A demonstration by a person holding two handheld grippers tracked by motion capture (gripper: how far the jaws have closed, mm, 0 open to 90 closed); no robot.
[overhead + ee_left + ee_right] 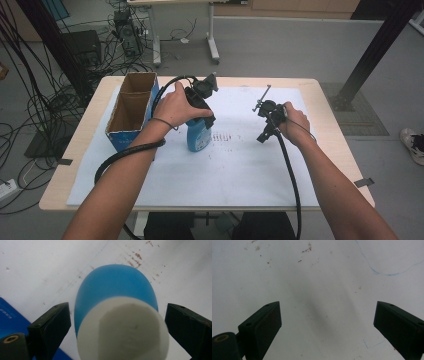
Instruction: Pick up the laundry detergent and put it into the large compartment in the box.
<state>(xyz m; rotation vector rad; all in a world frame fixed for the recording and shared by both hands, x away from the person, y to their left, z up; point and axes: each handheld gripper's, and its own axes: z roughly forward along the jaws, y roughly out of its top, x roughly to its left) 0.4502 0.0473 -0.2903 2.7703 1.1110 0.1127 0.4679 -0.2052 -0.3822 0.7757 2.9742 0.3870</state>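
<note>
Your desk [330,150], covered edge to edge by a white sheet [240,170], carries the whole scene, with cables and equipment on the floor beyond its far edge. Near the desk's left edge stands an open cardboard box [131,107], its two compartments empty as far as the high view shows, likely waiting to take what you are handling.

Just right of that box, toward the middle of the left half of the desk, stands the blue bottle [196,135] with its white cap [122,330], upright on the sheet. You hold the left gripper [202,107] directly over it, pointing down; in the left gripper view the jaws stand apart on either side of the cap, with gaps showing between pads and bottle, so nothing is clamped yet. That straddle looks like the line-up for a grasp by the neck or cap.

Your right gripper [269,117] waits well apart over the right half of the desk, aimed at bare, lightly stained sheet. Its jaws are spread wide and hold nothing, seemingly kept clear while the left does the work.
</note>
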